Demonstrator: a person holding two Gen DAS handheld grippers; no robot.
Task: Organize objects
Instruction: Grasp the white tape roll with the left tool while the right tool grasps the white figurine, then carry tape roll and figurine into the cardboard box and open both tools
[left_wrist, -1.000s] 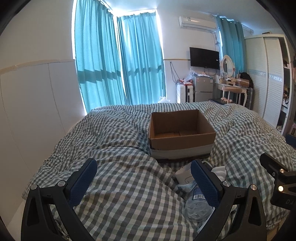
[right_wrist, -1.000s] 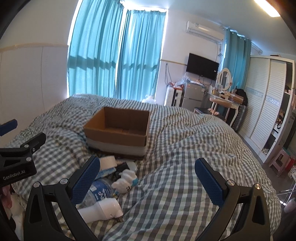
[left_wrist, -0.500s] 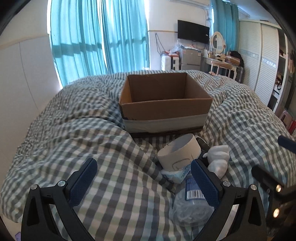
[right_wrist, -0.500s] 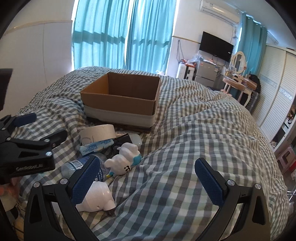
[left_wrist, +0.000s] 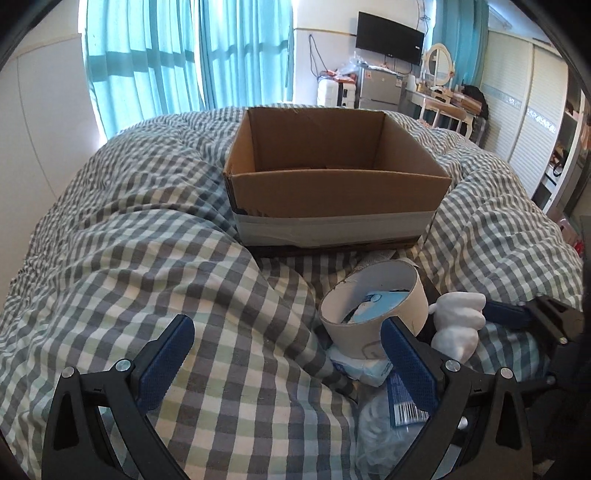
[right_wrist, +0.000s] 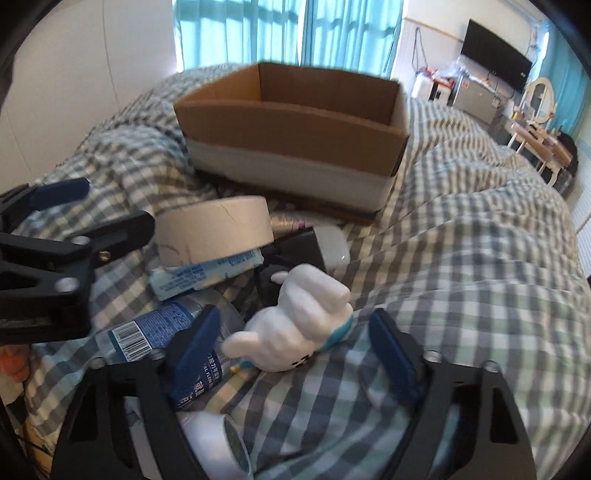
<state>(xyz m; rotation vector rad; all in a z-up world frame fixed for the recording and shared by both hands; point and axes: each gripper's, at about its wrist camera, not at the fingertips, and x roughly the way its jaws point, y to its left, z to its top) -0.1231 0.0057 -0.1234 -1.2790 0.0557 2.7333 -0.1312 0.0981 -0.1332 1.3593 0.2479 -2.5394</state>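
Both tongs dropped: right tongs (right_wrist: 291, 349) closing around crosswise toy (right_wrist: 295, 332); left tongs (left_wrist: 286, 354) apart.

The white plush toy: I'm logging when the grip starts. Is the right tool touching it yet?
Apart. In the right wrist view the white plush toy lies between the closing jaws of the right tool, with checked bedding showing beside each pad.

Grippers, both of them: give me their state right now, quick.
Left gripper: open, holding nothing.
Right gripper: jaws closing around the white plush toy, not gripping it yet.
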